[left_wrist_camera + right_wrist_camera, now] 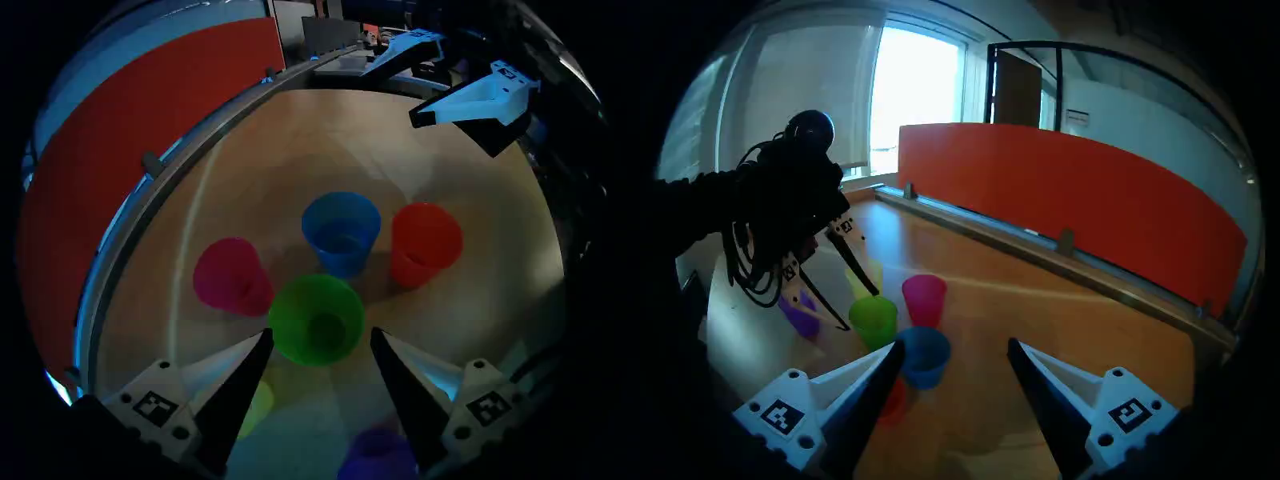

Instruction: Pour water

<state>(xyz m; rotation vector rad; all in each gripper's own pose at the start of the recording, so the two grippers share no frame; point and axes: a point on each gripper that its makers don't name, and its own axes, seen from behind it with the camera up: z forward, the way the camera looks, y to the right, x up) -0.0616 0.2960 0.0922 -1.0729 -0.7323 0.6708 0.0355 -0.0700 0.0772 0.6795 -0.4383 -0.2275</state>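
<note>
six cups on the wooden table (pixel 320 144), close together: green cup (pixel 316 318) nearest the left gripper (pixel 321 332), blue cup (pixel 342 234) just behind, red cup (pixel 424 242) and pink cup (pixel 232 276) to either side, yellow cup (pixel 256 404) and purple cup (pixel 376 456) under the fingers. left gripper fingers apart, empty, framing the green cup without touching. right gripper (pixel 954 344) fingers also apart, empty, above the blue cup. orange partition (pixel 1088 200) along the table edge.
</note>
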